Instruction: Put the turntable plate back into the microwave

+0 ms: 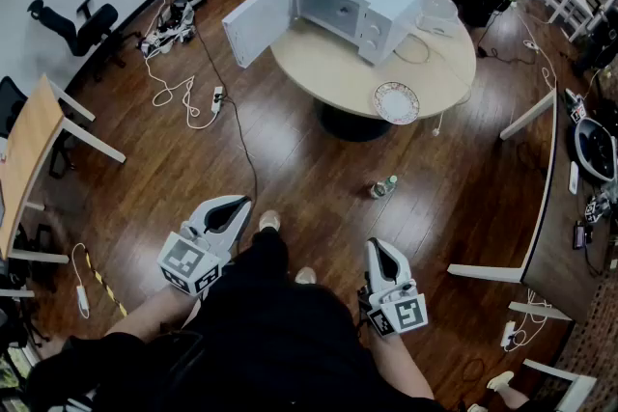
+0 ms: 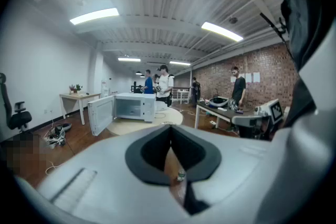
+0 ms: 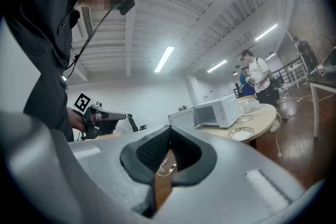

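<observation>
Approach not yet made: the plate waits outside the open microwave.

The round table (image 1: 333, 77) stands well ahead across the wood floor (image 1: 290, 164). On it is the microwave (image 1: 372, 0), with its door (image 1: 256, 19) swung wide. The plate (image 1: 397, 102) lies flat near the table's front edge, apart from the oven. The left claw (image 1: 235, 203) and right claw (image 1: 379, 247) sit close to the body, each with its jaws closed together on nothing. The next move looks like walking up past the bottle (image 1: 383, 187) on the floor, opening a claw and taking the plate's rim.
</observation>
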Tool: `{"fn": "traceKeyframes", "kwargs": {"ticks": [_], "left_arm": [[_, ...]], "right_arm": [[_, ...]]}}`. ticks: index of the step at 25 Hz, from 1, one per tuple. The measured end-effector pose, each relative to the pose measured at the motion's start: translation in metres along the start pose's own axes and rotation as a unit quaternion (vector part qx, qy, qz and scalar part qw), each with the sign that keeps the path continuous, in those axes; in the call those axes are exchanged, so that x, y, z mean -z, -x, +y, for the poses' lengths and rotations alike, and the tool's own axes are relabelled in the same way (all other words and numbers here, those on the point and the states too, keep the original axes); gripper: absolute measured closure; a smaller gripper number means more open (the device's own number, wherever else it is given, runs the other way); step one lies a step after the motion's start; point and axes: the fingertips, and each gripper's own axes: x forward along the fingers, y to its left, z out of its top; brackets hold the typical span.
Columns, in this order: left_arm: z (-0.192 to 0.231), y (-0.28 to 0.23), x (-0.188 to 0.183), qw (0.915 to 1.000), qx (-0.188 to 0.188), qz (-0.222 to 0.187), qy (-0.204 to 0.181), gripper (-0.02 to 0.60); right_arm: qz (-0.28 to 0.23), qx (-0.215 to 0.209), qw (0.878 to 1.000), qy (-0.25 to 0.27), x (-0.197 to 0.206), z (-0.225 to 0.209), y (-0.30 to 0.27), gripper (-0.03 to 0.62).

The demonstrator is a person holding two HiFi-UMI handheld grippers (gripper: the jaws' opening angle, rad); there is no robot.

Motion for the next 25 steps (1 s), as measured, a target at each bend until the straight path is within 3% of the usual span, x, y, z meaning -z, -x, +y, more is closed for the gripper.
{"fn": "traceKeyframes", "kwargs": {"ticks": [8, 20, 25], "left_arm": [[0.024, -0.027, -0.026, 0.9968, 0.011, -0.024, -0.075, 0.578], [0.095, -0.09, -0.042, 0.9974, 0.031, -0.012, -0.064, 0.578], [0.136, -0.12, -0.059, 0.9972, 0.033, -0.03, -0.06, 0.578]], "right_arm": [[-0.024, -0.008, 0.999, 0.022, -0.019, -0.001, -0.029, 0.594], [0.011, 0.057, 0.998, 0.022, -0.014, -0.04, -0.083, 0.594], [0.011, 0.074, 0.997, 0.02, -0.017, -0.05, -0.126, 0.594]]}}
